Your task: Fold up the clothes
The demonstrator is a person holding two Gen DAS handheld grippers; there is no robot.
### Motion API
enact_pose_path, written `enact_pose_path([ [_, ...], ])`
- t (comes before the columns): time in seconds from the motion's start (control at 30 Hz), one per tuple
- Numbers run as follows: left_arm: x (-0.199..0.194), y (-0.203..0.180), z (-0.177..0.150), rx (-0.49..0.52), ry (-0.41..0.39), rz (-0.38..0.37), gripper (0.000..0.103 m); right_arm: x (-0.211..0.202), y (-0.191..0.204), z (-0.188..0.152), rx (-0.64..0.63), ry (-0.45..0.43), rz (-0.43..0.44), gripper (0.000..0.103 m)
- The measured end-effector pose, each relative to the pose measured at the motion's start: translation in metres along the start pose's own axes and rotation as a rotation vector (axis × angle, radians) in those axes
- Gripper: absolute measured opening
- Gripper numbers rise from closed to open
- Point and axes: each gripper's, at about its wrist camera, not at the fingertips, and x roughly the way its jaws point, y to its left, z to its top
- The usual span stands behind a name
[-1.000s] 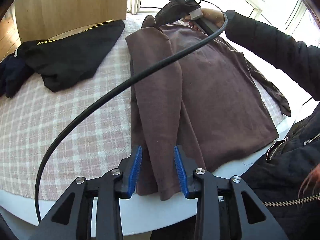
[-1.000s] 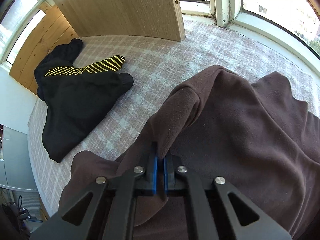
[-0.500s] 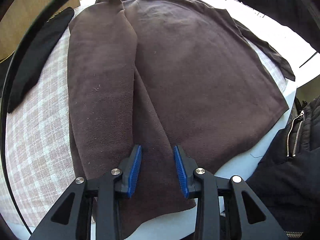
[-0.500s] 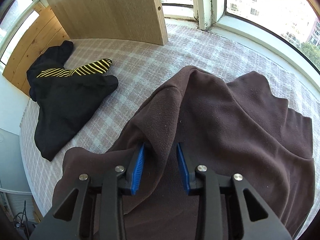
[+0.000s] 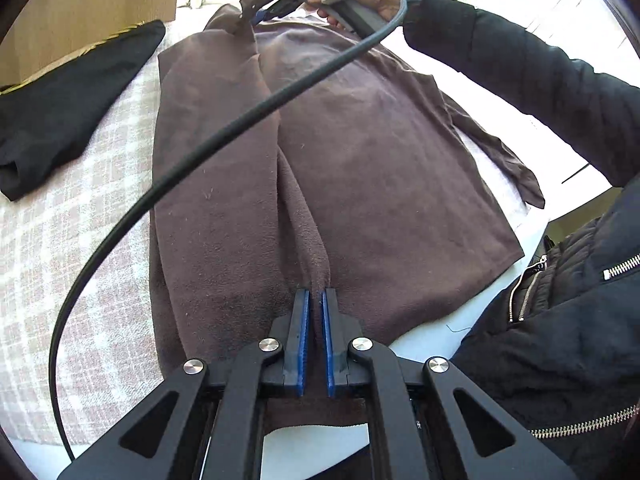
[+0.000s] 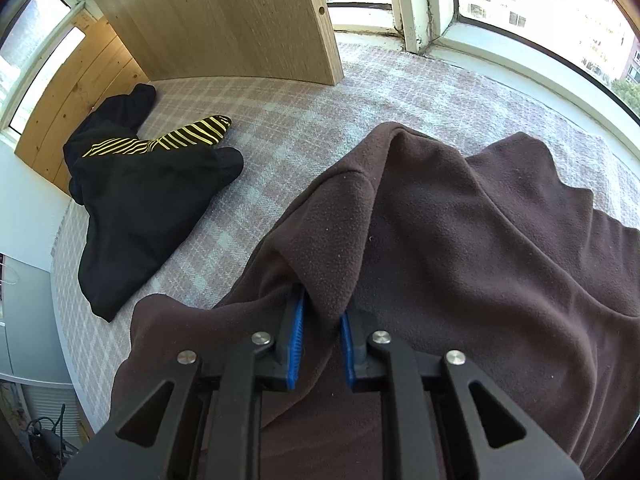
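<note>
A brown fleece sweater (image 5: 380,160) lies flat on the checked tablecloth (image 5: 80,280), its left side folded over the middle. My left gripper (image 5: 315,300) is shut on a raised ridge of this fold near the hem, at the table's near edge. At the far end, my right gripper (image 5: 256,16) sits at the sweater's shoulder, held by a hand. In the right wrist view the right gripper (image 6: 322,320) has its blue pads pressed on a thick fold of the sweater (image 6: 480,260). The right sleeve trails off the far right side.
A black garment (image 5: 68,112) with a yellow-striped part (image 6: 180,142) lies left of the sweater. A wooden panel (image 6: 220,20) stands at the back, with a window sill (image 6: 480,52) beside it. A black cable (image 5: 180,168) arcs over the sweater. A person's dark jacket (image 5: 560,320) is at the right.
My left gripper went from open to shut on the fold near the hem. My right gripper let go of the shoulder fold half a second ago and has narrowed on it again.
</note>
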Motion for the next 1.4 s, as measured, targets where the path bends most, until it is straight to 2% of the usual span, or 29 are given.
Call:
enact_pose_path([
  [0.1,-0.005,-0.007,-0.003,0.039,-0.019,-0.043,0.006,-0.007,0.003,0.002,-0.017,-0.007,0.017,0.008],
  [0.27,0.011,-0.012,-0.004,0.062,0.01,-0.095,0.006,-0.022,-0.006,0.008,0.029,-0.062,0.058,0.008],
  [0.3,0.016,-0.013,-0.004,0.077,0.025,-0.084,0.006,-0.02,-0.008,0.008,0.031,-0.053,0.047,0.008],
  [0.37,0.025,-0.011,-0.008,0.083,0.071,-0.076,0.006,-0.011,-0.006,0.007,-0.002,-0.01,-0.036,0.008],
  [0.43,0.033,-0.004,-0.014,0.063,0.119,-0.08,0.005,0.003,-0.004,0.006,-0.056,0.082,-0.139,0.01],
  [0.5,0.029,-0.005,-0.015,0.048,0.118,-0.085,0.006,-0.007,-0.003,0.008,-0.053,0.053,-0.154,0.017],
  [0.57,0.016,-0.008,-0.014,0.033,0.081,-0.1,0.018,-0.027,0.001,0.01,-0.054,-0.017,-0.179,0.023],
  [0.63,-0.005,-0.007,-0.015,0.016,0.024,-0.068,0.028,-0.048,0.016,0.011,-0.118,-0.076,-0.208,0.025],
  [0.73,-0.024,0.006,-0.023,-0.025,-0.017,0.004,0.029,-0.057,0.053,0.0,-0.28,-0.052,-0.042,0.025],
  [0.77,-0.028,0.012,-0.026,-0.041,-0.021,0.032,0.03,-0.054,0.071,-0.007,-0.354,-0.029,-0.016,0.025],
  [0.83,-0.035,0.025,-0.034,-0.074,-0.03,0.087,0.032,-0.04,0.108,-0.023,-0.52,0.014,-0.036,0.034],
  [0.87,-0.038,0.031,-0.038,-0.09,-0.034,0.114,0.032,-0.032,0.125,-0.031,-0.598,0.029,-0.057,0.048],
  [0.9,-0.042,0.038,-0.042,-0.107,-0.038,0.142,0.032,-0.024,0.138,-0.038,-0.668,0.035,-0.081,0.056],
  [0.93,-0.045,0.044,-0.045,-0.123,-0.042,0.169,0.032,-0.016,0.149,-0.044,-0.729,0.04,-0.107,0.056],
  [1.0,-0.042,0.047,-0.049,-0.138,-0.041,0.149,0.032,-0.002,0.162,-0.051,-0.805,0.067,-0.136,0.056],
  [1.13,-0.027,0.04,-0.052,-0.135,-0.034,0.069,0.033,0.021,0.176,-0.052,-0.862,0.121,-0.129,0.056],
  [1.27,-0.005,0.033,-0.051,-0.124,0.001,0.046,0.033,0.028,0.176,-0.049,-0.88,0.164,-0.094,0.056],
  [1.33,0.006,0.03,-0.05,-0.115,0.027,0.049,0.036,0.026,0.168,-0.045,-0.846,0.168,-0.071,0.043],
  [1.37,0.011,0.029,-0.048,-0.111,0.046,0.059,0.036,0.023,0.165,-0.043,-0.832,0.158,-0.073,0.022],
  [1.4,0.011,0.026,-0.048,-0.102,0.042,0.06,0.036,0.02,0.161,-0.041,-0.819,0.148,-0.064,0.013],
])
